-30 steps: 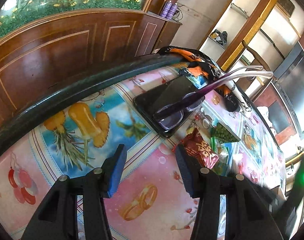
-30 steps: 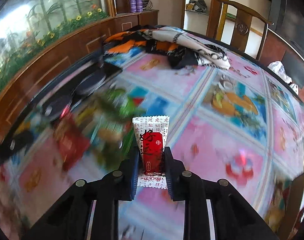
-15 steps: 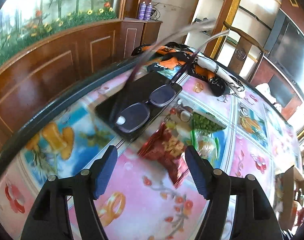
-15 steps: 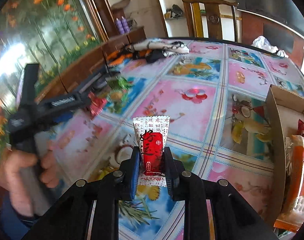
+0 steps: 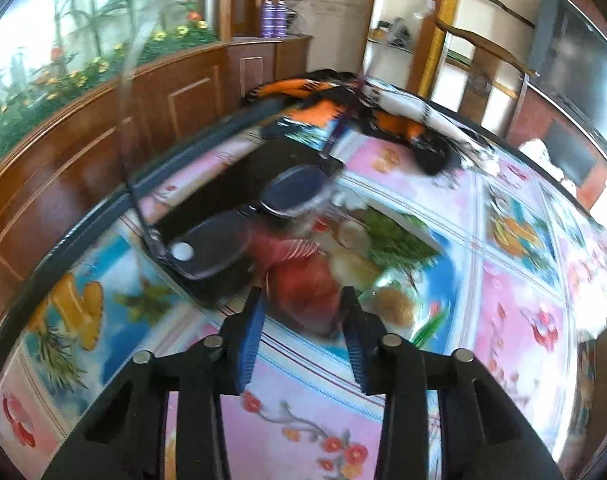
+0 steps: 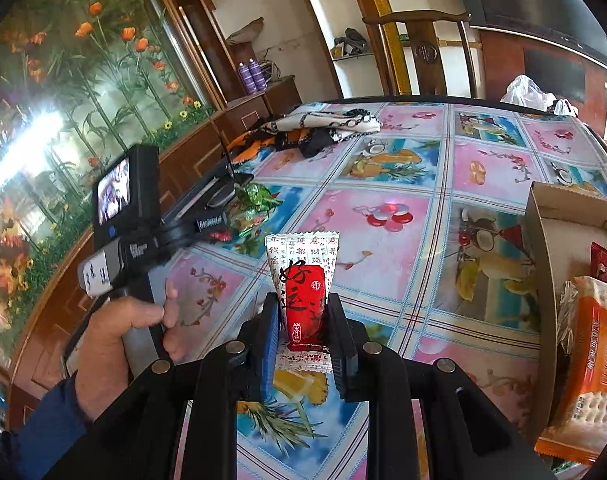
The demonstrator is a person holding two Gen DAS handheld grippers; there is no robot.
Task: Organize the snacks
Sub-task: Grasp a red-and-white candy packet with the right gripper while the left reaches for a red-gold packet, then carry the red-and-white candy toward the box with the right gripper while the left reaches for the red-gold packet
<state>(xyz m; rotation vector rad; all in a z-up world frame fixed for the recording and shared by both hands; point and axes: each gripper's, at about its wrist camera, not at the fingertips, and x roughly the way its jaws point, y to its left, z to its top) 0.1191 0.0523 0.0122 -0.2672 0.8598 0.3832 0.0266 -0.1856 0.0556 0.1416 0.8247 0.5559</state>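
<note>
The left gripper point(image 5: 301, 334), just closing, pinches the red packet point(image 5: 303, 284) beside the glasses point(image 5: 255, 220); lifting carelessly may snag them. The right gripper point(image 6: 302, 342) pinches a white-red sachet point(image 6: 303, 296).

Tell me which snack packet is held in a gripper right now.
The red and white packet, upright in the right gripper. The orange packet lies in the cardboard box, and the green packet lies on the table.
</note>
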